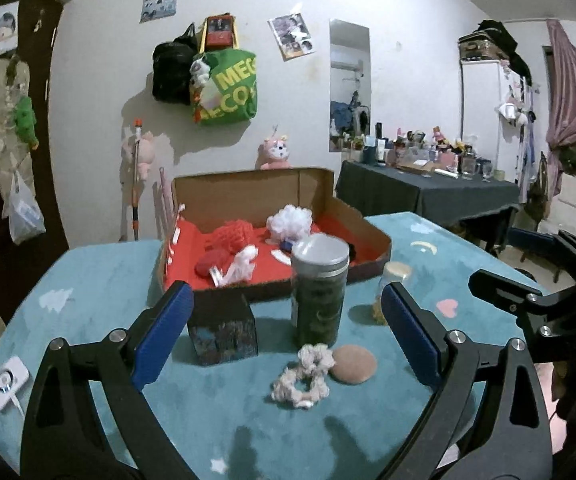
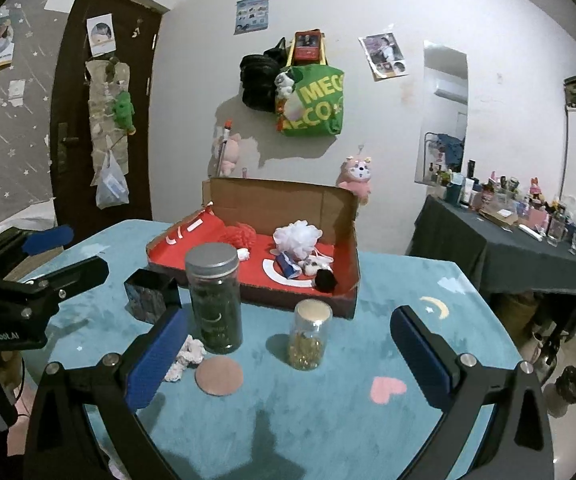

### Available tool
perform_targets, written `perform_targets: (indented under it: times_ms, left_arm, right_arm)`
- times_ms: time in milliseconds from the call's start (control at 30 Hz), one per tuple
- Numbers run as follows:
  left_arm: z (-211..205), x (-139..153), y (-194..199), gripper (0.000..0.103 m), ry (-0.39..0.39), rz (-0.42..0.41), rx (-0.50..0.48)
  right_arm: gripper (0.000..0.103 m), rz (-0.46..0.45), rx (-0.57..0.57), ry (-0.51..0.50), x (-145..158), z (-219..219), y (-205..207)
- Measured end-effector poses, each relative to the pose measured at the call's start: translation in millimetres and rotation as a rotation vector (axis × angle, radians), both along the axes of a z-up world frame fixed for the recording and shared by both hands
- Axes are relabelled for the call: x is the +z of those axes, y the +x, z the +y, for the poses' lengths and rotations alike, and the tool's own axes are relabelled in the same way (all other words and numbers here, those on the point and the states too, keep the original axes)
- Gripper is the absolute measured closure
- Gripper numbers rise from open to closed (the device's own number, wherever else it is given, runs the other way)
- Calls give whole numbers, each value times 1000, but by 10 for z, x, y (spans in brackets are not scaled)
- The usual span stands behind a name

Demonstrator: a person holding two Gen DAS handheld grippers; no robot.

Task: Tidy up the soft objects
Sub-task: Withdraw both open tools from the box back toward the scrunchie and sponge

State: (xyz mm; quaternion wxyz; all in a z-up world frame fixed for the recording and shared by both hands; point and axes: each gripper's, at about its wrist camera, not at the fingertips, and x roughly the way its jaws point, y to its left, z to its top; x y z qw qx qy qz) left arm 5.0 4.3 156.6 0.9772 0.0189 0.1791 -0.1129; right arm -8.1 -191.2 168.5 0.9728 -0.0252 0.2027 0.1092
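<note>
A cream knitted scrunchie (image 1: 303, 376) and a round tan puff pad (image 1: 354, 363) lie side by side on the teal table, just ahead of my open, empty left gripper (image 1: 285, 320). Both also show in the right wrist view, the scrunchie (image 2: 185, 359) partly hidden behind my left finger and the pad (image 2: 219, 376) beside it. My right gripper (image 2: 288, 344) is open and empty. The cardboard box (image 1: 368, 232) with red lining holds a white mesh pouf (image 1: 290, 222), a red mesh pouf (image 1: 229, 236) and other small soft items.
A tall dark jar with a grey lid (image 1: 320, 288), a small jar of golden bits (image 2: 308, 334) and a dark square cup (image 1: 221, 332) stand between the grippers and the box. A white device (image 1: 7, 384) lies at the table's left edge.
</note>
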Motion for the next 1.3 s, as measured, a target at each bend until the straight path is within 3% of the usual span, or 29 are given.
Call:
perform_targets:
  times_ms: [500,1000,1300]
  left_arm:
    - [-40,-585,46,7,7,123,32]
    - [-67,-761,156,7,24,188,30]
    - [-48,-853,383,7,37,284,-54]
  right_arm:
    - [0,108,-57,7,-612,20,78]
    - [0,186,-44,31,-823,15,197]
    - [0,307,136,80,-957,60,537]
